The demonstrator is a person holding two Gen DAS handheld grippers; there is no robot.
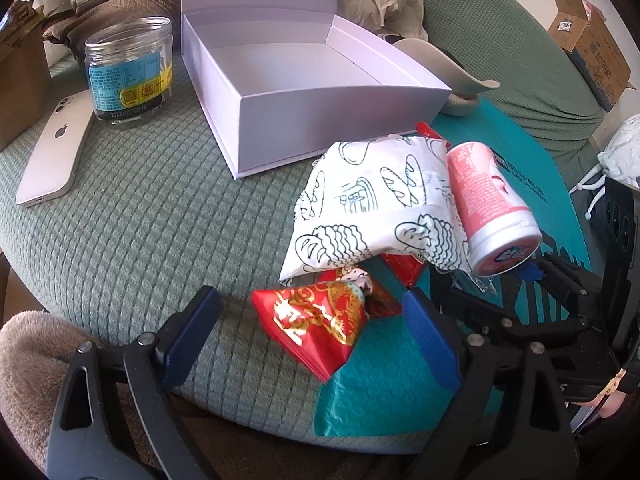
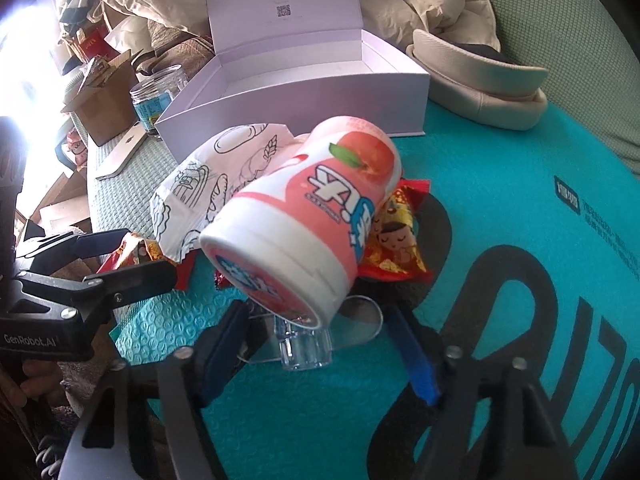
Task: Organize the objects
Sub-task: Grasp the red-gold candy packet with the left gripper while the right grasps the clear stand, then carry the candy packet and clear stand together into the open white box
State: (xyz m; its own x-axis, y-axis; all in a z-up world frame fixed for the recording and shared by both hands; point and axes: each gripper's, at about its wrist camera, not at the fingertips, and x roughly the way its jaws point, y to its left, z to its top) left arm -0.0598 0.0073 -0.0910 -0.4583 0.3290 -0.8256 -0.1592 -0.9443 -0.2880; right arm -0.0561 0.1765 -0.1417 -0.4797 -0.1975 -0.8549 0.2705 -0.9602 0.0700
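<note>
Writing: "GenRobot.AI" shows on the left tongs' (image 2: 132, 258) body in the right wrist view; the clear jar (image 1: 128, 70) carries a blue and yellow label dated 2023/05/28.
Pink bottle (image 2: 308, 216): lies tilted on the white printed bag (image 1: 376, 208), peach picture up, long axis running far to near, white cap toward the near side.
Left tongs (image 1: 312, 336): wide open, holding nothing, either side of the red packet (image 1: 320, 320).
Right tongs (image 2: 316, 344): wide open, empty, around a clear plastic piece (image 2: 306, 346) under the cap.
White box (image 1: 304, 80): lid up, at the far side.
</note>
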